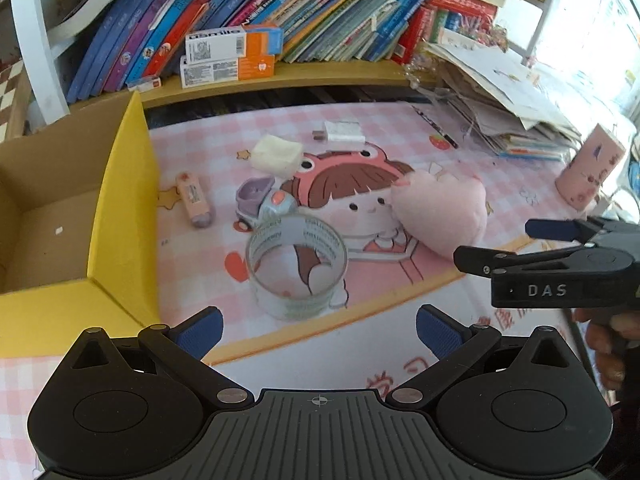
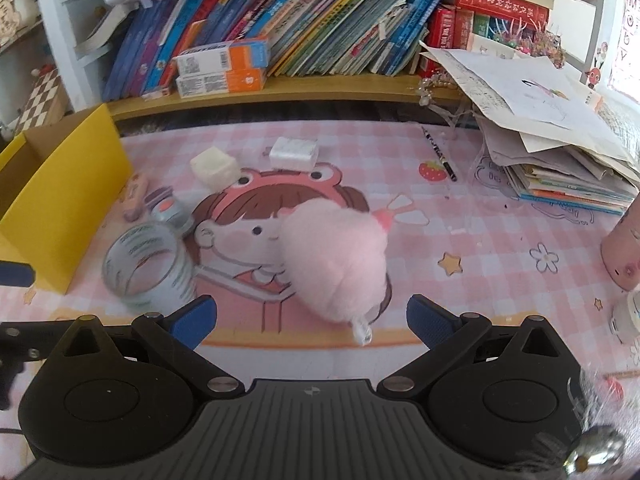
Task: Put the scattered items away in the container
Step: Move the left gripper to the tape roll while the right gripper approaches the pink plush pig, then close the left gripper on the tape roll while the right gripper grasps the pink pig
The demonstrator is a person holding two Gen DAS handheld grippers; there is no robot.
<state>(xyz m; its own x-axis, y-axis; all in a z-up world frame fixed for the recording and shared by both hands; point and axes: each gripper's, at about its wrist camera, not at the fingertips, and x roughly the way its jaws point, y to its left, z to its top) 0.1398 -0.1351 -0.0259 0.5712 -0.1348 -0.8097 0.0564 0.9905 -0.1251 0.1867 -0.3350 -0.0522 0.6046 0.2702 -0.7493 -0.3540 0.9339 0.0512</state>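
A yellow cardboard box (image 1: pixel 120 208) stands open at the left of the pink mat, also the box (image 2: pixel 60 200) in the right wrist view. A clear tape roll (image 1: pixel 296 264) lies just ahead of my open left gripper (image 1: pixel 318 330). Behind it sit a purple toy car (image 1: pixel 260 200), a peach tube (image 1: pixel 194 200), a cream block (image 1: pixel 276 156) and a white charger (image 1: pixel 344 132). A pink plush toy (image 2: pixel 336 256) lies right ahead of my open right gripper (image 2: pixel 310 322); the plush (image 1: pixel 440 212) shows at right in the left wrist view. Neither gripper holds anything.
A shelf of books (image 1: pixel 280 12) runs along the back. A stack of papers and books (image 2: pixel 552 144) fills the back right, with a pen (image 2: pixel 440 154) beside it. A pink cup (image 1: pixel 590 168) stands at the right edge. The right gripper (image 1: pixel 500 246) appears side-on, held by a hand.
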